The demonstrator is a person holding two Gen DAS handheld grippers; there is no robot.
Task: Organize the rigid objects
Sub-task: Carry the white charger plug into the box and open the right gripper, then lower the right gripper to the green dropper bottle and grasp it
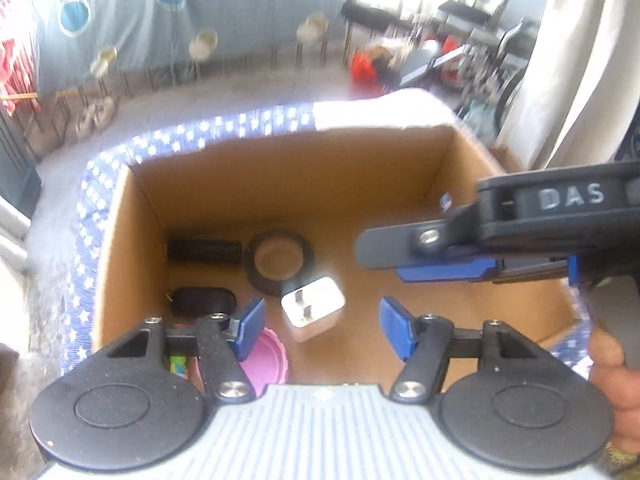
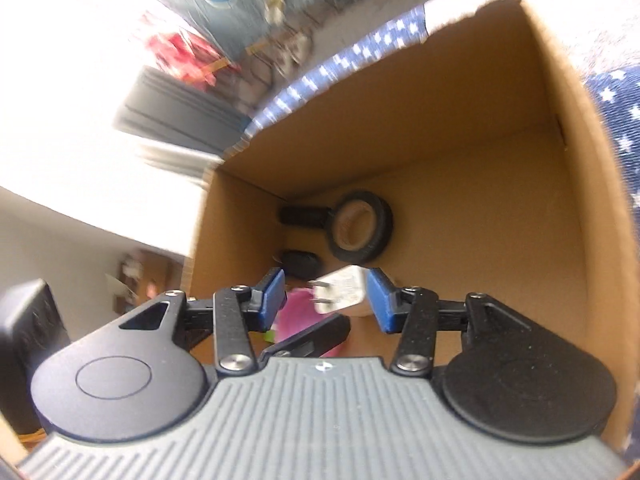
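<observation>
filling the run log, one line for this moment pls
left gripper open | right gripper open | white charger in cardboard box

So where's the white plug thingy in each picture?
Left wrist view: the white charger lies on the floor of the cardboard box, low centre, prongs up.
Right wrist view: the white charger sits low centre, between the open blue fingertips.
Shared landmark: the black tape roll just behind it.

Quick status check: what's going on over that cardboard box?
Left gripper open, empty. Right gripper open around white charger, not pinching. Charger inside box beside tape roll. Nothing blocking.
</observation>
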